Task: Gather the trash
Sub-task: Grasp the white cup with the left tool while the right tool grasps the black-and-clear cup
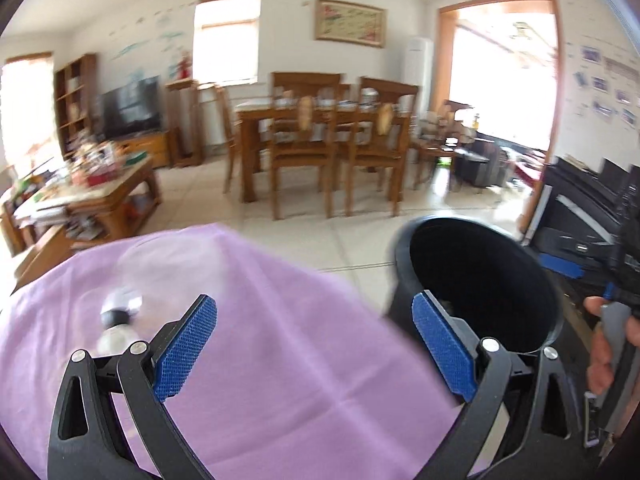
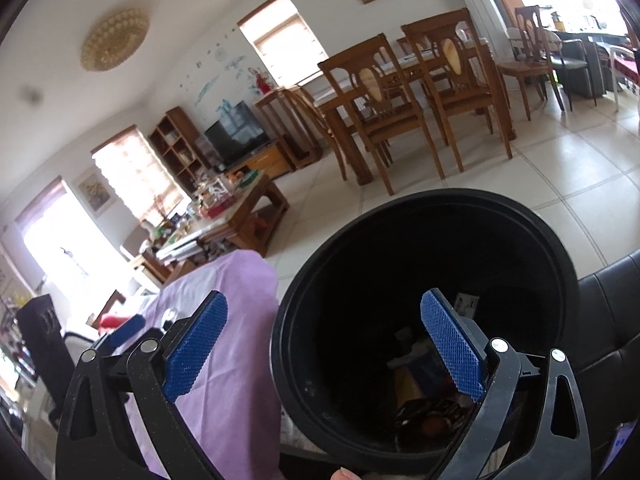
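Observation:
A black round trash bin (image 1: pixel 480 276) stands to the right of a table under a purple cloth (image 1: pixel 280 340). In the right wrist view the bin (image 2: pixel 420 260) fills the middle, with several pieces of trash (image 2: pixel 424 392) at its bottom. My left gripper (image 1: pixel 316 344) is open and empty over the cloth, left of the bin. My right gripper (image 2: pixel 324 340) is open and empty above the bin's left rim. A clear plastic bottle with a dark cap (image 1: pixel 120 312) lies on the cloth, left of my left gripper; it is blurred.
The purple cloth also shows in the right wrist view (image 2: pixel 232 380). A black leather sofa (image 2: pixel 612 320) is right of the bin. A cluttered wooden coffee table (image 1: pixel 92 196) stands at the left, a dining table with chairs (image 1: pixel 320 140) behind. The other hand (image 1: pixel 608 344) shows at right.

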A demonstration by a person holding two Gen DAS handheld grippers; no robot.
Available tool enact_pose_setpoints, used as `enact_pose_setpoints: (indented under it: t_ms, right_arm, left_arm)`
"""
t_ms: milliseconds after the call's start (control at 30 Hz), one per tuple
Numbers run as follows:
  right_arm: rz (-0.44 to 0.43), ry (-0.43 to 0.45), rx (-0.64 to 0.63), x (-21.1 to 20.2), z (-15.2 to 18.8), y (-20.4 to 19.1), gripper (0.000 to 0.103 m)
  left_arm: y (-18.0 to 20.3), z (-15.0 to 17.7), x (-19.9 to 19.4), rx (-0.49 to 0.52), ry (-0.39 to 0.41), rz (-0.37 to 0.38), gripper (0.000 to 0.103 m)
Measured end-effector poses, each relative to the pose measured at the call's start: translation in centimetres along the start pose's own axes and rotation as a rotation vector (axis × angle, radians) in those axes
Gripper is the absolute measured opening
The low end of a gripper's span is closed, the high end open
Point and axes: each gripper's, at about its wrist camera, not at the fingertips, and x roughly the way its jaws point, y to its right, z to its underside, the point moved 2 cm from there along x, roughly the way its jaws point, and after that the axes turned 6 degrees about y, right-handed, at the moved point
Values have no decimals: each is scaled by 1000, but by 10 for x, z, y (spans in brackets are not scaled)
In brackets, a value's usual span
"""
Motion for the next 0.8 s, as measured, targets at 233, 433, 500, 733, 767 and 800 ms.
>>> enact_pose_setpoints:
  t_ms: [233,433,500,733,767,800]
  right_arm:
    - [-85,-79,-87,37,23,-63,96]
    - [-163,-125,-158,67,34,-124,96]
    - [-185,-137,-189,76,35,-144,96]
    - [-223,-192,-322,118,41,-216,96]
    - [-225,-205,-345,128,44,-228,96]
    - [-230,-220,-362,137,46,-237,96]
  left_arm:
    - [-93,21,17,-28,-149,-175,97]
    - [-130,27,39,-76,-243,-147,61]
    - [-143,32,42,-125,-270,-113,49]
    - [-167,35,35,-208,-272,-98,17]
    - [-170,35,33,-211,-266,-114,17]
    - [-176,35,26,-218,-248,-126,17]
